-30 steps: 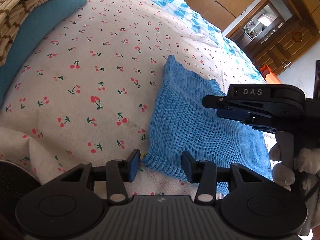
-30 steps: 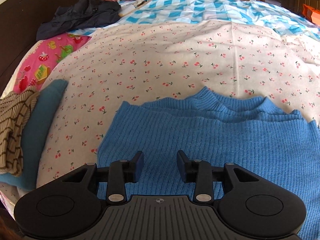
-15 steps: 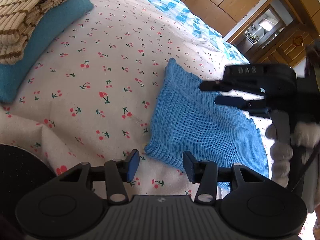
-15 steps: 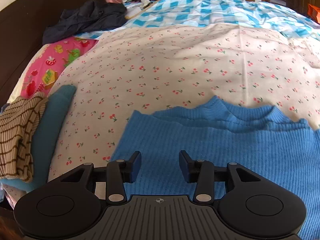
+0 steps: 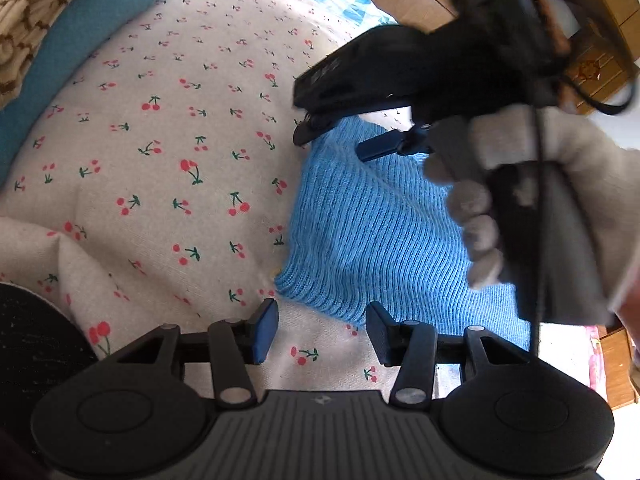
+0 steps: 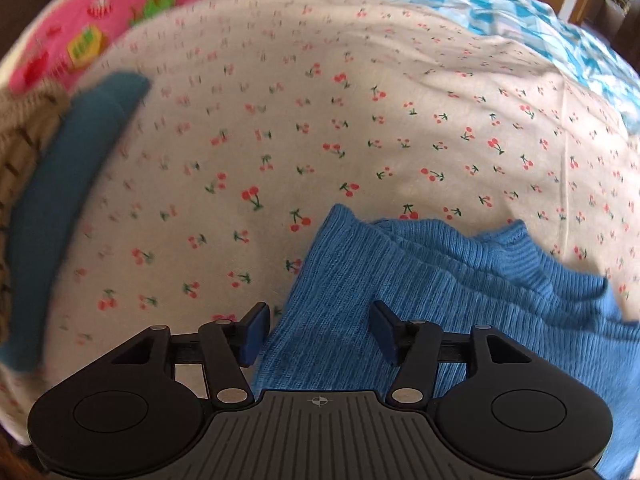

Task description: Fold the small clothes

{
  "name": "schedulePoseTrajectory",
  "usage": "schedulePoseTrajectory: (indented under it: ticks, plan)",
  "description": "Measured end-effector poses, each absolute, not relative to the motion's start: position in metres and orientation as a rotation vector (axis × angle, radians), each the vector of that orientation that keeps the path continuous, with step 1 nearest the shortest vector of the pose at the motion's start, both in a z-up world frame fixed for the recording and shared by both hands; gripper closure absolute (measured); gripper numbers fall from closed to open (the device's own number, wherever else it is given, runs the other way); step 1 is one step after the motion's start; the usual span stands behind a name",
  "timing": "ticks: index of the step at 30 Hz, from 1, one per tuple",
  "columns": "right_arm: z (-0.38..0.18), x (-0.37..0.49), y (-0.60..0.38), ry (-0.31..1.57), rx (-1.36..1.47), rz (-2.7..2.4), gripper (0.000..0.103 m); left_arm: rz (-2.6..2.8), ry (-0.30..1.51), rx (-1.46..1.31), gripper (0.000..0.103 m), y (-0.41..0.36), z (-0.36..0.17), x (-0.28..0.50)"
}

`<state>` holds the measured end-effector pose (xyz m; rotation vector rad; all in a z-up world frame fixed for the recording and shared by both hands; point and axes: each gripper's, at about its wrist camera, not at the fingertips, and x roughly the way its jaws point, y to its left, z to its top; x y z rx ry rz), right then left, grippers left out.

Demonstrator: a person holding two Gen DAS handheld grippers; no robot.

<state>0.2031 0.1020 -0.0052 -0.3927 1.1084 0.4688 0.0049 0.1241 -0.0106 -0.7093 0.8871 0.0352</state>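
Observation:
A folded blue ribbed knit garment (image 5: pixel 372 236) lies on the cherry-print sheet (image 5: pixel 168 168). My left gripper (image 5: pixel 320 330) is open just short of the garment's near corner, nothing between its fingers. My right gripper (image 6: pixel 318 330) hovers over the garment's (image 6: pixel 400 280) left edge; its jaws are opening and the pads press on nothing. In the left wrist view the right gripper (image 5: pixel 352 142) is held in a gloved hand (image 5: pixel 520 200) above the garment's far corner.
A teal folded cloth (image 6: pixel 68 184) with a brown-striped knit (image 6: pixel 20 148) on it sits at the left. A pink printed cloth (image 6: pixel 100 28) and a blue checked quilt (image 6: pixel 500 12) lie farther back. Wooden furniture (image 5: pixel 600 40) stands beyond the bed.
My right gripper has slid left across the blue garment to its left edge, tilted downward, and its jaws have spread wider. The left gripper has stayed put.

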Motion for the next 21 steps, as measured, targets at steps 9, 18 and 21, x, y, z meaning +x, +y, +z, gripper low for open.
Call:
schedulePoseTrajectory:
  ticks: [9,18,21]
  plan:
    - [-0.015,0.204,0.091,1.071,-0.491,0.487,0.067,0.052,0.870,-0.695,0.051,0.125,-0.009,0.003]
    - [0.001,0.198,0.078,1.051,-0.425,0.526,0.088,0.176,0.778,-0.608,0.034,0.122,0.004,-0.008]
    - [0.008,0.199,0.064,1.045,-0.357,0.535,0.090,0.177,0.785,-0.557,0.029,0.116,0.005,-0.005]
